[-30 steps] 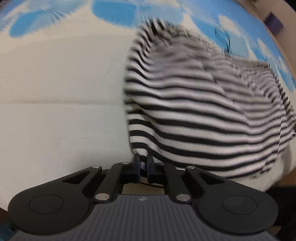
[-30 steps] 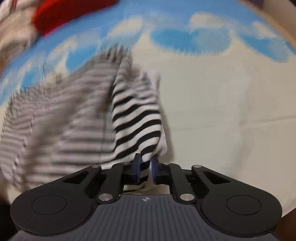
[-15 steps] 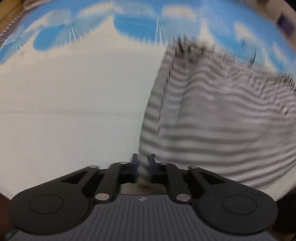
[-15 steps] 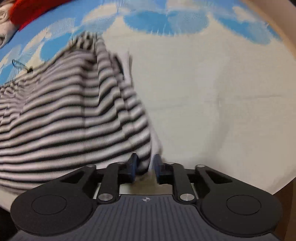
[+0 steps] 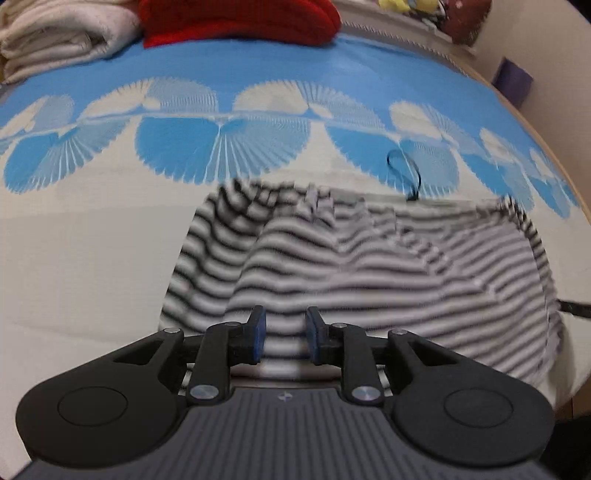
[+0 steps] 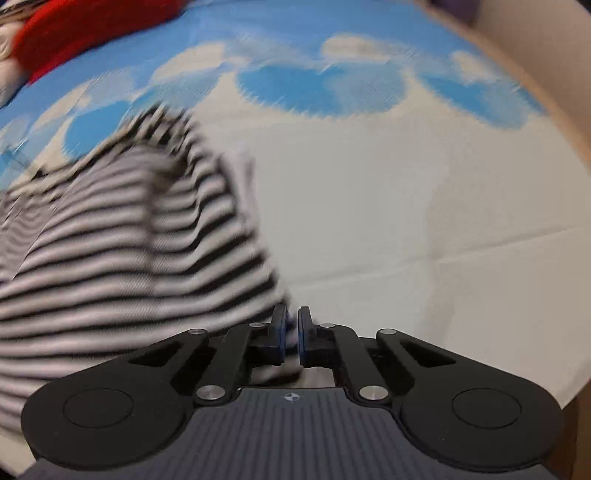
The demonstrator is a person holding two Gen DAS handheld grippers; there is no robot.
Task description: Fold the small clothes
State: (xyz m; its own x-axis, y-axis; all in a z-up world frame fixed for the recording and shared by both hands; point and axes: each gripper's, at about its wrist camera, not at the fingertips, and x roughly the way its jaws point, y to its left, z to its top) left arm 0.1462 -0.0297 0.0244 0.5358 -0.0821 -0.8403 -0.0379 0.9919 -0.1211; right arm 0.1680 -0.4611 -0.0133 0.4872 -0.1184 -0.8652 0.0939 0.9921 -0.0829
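While the striped top [image 5: 388, 280] is spread flat on the blue-and-cream cloth [image 5: 92, 240], just short of its blue fan border, the left gripper [image 5: 283, 339] is held over the near hem with its jaws parted and nothing pinched, probably so a fresh hold can be picked. The right gripper [image 6: 291, 338] is kept nearly closed on the hem corner, likely as an anchor. Only in the left view are the red garment [image 5: 240, 20] and folded towels [image 5: 62, 37] seen sharply beyond that border.
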